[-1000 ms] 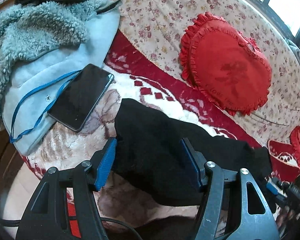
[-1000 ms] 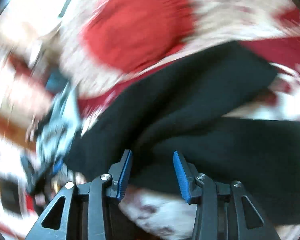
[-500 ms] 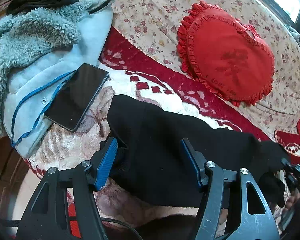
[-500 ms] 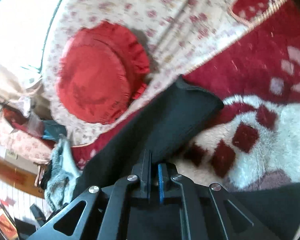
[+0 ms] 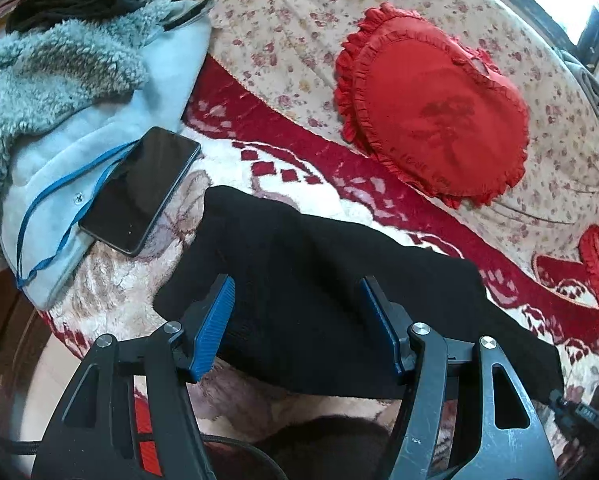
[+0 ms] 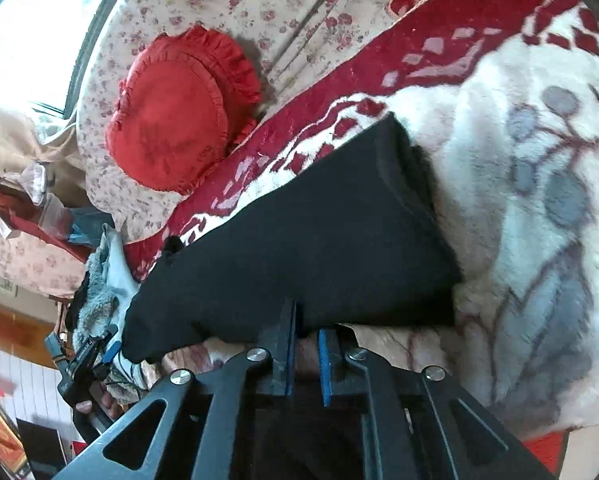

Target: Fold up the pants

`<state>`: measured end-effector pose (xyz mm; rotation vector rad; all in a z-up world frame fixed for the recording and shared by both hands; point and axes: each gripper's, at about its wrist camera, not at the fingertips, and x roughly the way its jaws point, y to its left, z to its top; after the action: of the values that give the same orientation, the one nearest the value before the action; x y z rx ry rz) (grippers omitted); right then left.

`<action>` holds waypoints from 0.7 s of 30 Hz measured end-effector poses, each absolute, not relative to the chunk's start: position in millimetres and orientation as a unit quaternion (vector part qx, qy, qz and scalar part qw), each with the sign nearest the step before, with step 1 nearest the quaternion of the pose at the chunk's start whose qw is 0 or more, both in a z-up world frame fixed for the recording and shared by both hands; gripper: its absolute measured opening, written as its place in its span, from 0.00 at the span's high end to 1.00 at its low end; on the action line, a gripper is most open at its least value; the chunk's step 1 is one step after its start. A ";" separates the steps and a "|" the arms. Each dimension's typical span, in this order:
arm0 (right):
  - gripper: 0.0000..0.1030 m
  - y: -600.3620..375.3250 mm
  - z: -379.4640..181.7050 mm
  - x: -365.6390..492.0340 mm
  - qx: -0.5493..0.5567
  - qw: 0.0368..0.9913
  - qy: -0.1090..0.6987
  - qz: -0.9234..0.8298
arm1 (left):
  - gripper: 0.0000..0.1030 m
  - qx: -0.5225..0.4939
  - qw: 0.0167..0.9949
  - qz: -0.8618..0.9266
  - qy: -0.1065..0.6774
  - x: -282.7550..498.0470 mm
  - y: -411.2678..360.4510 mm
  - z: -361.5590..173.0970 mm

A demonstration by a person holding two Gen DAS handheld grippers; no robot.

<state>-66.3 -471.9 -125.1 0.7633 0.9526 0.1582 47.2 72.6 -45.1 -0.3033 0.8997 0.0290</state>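
Observation:
The black pants (image 5: pixel 319 280) lie in a folded band across the red and white blanket (image 5: pixel 283 152). My left gripper (image 5: pixel 299 320) hovers over their near edge, open wide, with the fabric lying loose between its blue pads (image 5: pixel 215 328). In the right wrist view the pants (image 6: pixel 319 232) stretch from the middle down to the left. My right gripper (image 6: pixel 305 332) sits at their near edge with a narrow gap, its jaws opening. Only pale blanket shows between its pads (image 6: pixel 324 360); the black hem ends at the tip of the left one.
A dark phone (image 5: pixel 139 192) with a blue lanyard rests on a light blue fleece jacket (image 5: pixel 59 100) left of the pants. A red heart cushion (image 5: pixel 435 120) leans on the floral sofa cover (image 5: pixel 283 20) behind. The blanket's edge drops off in front.
The right gripper closed on the pants' edge and carried it across; now its jaws have parted slightly and the fabric lies flat on the blanket. The left gripper has stayed open in place.

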 end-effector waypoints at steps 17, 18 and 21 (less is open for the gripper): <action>0.85 -501.0 -125.4 -17.8 0.312 0.855 0.413 0.047 | 0.39 -0.134 0.879 0.017 0.457 55.2 58.5 -51.8; 0.86 -501.3 -117.0 -17.8 0.299 0.865 0.400 0.047 | 0.39 -0.133 0.880 0.017 0.456 55.8 57.7 -51.5; 0.92 -495.8 -88.0 -14.0 0.237 0.895 0.376 0.035 | 0.39 -0.135 0.881 0.015 0.453 58.2 55.3 -51.3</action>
<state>-14.0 -495.8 -88.0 0.4917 0.7784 0.0718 58.2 55.3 -51.3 -0.2817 0.9445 0.0312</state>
